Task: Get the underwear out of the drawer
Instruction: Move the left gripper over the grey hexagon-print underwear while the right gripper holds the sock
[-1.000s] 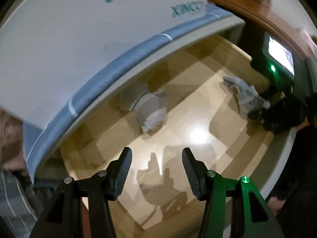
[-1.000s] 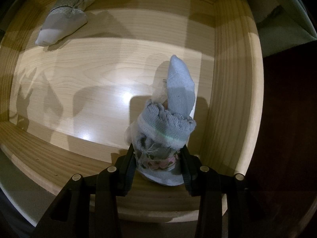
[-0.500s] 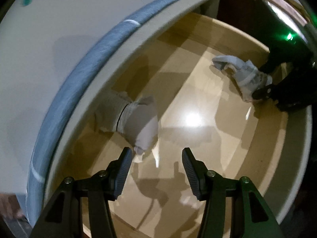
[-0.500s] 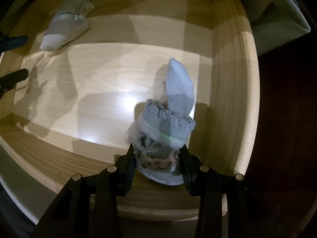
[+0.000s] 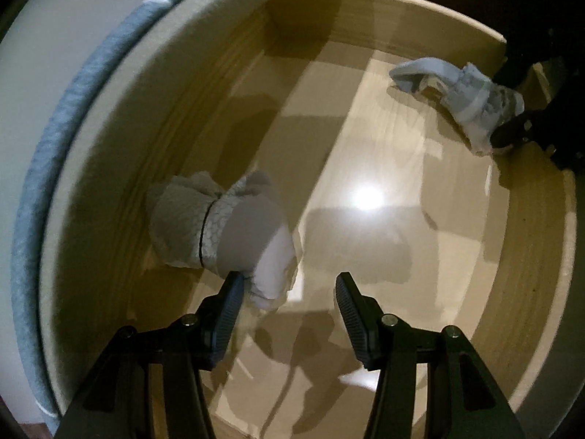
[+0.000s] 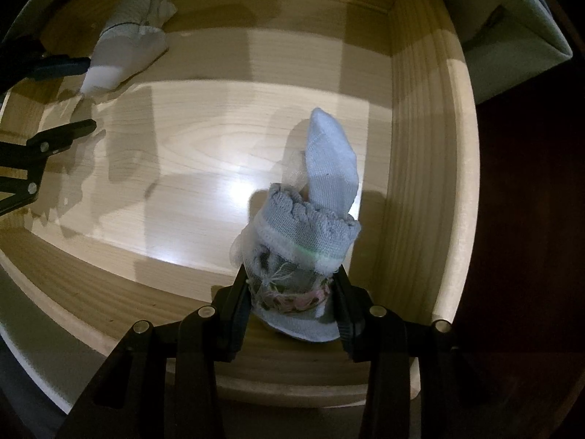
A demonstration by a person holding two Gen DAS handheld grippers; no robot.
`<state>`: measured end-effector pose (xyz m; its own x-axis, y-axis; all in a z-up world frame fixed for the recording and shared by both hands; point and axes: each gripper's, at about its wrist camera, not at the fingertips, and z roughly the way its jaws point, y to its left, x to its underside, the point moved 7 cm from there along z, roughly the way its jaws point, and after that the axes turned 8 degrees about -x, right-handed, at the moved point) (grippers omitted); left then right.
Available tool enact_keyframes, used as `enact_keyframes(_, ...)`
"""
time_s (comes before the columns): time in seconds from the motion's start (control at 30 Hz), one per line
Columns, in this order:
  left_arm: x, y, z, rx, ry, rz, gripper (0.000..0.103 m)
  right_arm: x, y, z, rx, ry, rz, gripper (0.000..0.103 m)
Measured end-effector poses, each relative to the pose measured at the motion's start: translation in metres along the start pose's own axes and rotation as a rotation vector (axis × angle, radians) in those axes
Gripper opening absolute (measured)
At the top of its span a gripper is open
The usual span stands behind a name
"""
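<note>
Wooden drawer [image 6: 420, 117] pulled out, two bundles inside, one per hand. Right gripper [image 6: 292, 292] points straight down, jaws clamped on blue-grey bundle [image 6: 310, 226] near right wall, likely ready to lift. Left gripper [image 5: 289, 292] gaping over white bundle [image 5: 226, 230] at far side; one finger [image 5: 228, 300] just touches it, nothing held

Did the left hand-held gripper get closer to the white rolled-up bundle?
Yes. The left hand-held gripper has come down into the wooden drawer; one of its fingers now sits right at the white rolled cloth bundle, jaws open.
</note>
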<state>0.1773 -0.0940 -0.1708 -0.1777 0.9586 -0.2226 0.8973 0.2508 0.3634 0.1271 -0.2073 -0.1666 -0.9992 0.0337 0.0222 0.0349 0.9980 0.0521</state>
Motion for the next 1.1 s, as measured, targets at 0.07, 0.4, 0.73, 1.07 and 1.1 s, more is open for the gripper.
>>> enact_keyframes(0.07,0.000,-0.001,0.004,-0.014,0.005,0.010,0.054,-0.001,0.001,0.000,0.006,0.004,0.001,0.039)
enact_keyframes(0.4,-0.008,0.003,0.018,-0.020,0.022,-0.017,0.000,-0.004,0.005,-0.001,0.015,0.008,0.002,0.040)
enact_keyframes(0.73,0.003,0.010,0.007,0.042,0.019,-0.070,0.000,-0.003,0.005,0.000,0.014,0.008,0.002,0.039)
enact_keyframes(1.07,0.027,0.000,-0.013,0.095,0.045,-0.056,0.000,-0.003,0.005,0.000,0.014,0.008,0.002,0.039)
enact_keyframes(1.1,0.033,-0.004,-0.015,0.104,0.048,-0.052,0.000,-0.003,0.005,0.000,0.014,0.008,0.002,0.039)
